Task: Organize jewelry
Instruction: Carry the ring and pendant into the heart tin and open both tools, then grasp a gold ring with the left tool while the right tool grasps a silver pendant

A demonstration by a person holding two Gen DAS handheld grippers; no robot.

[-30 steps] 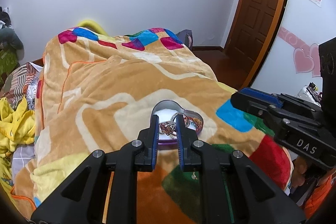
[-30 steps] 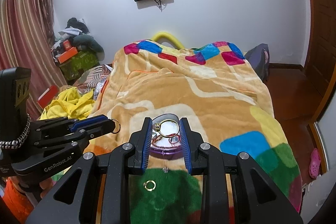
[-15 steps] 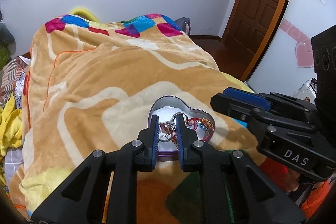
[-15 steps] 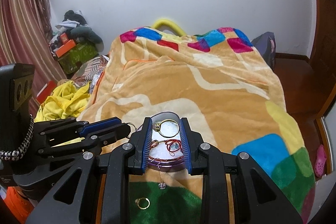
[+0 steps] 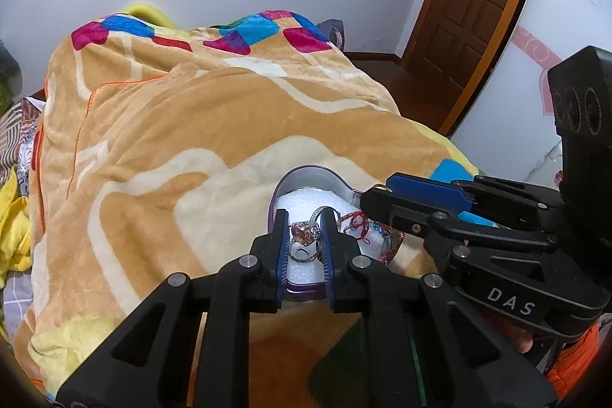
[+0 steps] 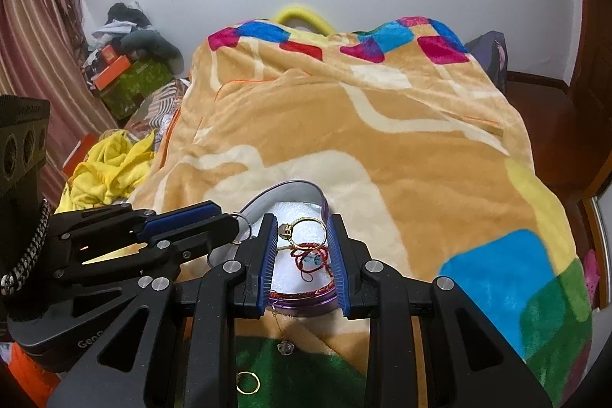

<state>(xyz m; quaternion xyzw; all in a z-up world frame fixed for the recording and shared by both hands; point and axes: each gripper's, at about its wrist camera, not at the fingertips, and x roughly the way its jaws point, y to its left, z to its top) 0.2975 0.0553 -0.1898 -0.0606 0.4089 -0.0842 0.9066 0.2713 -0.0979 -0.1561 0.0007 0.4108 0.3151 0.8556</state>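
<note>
"DAS" lettering (image 5: 510,301) (white on black)

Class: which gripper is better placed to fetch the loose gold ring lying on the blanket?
Probably the right gripper: the loose ring lies close below its fingers, while the left view doesn't show it. It must first drop its held ring into the tin.

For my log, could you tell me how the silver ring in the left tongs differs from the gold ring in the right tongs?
The silver ring with a large orange-pink stone is pinched in the left tongs; the thin gold ring with a small pale stone is in the right tongs. The silver ring's band looks thicker than the gold ring's. Both are held over the purple heart-shaped tin.
</note>
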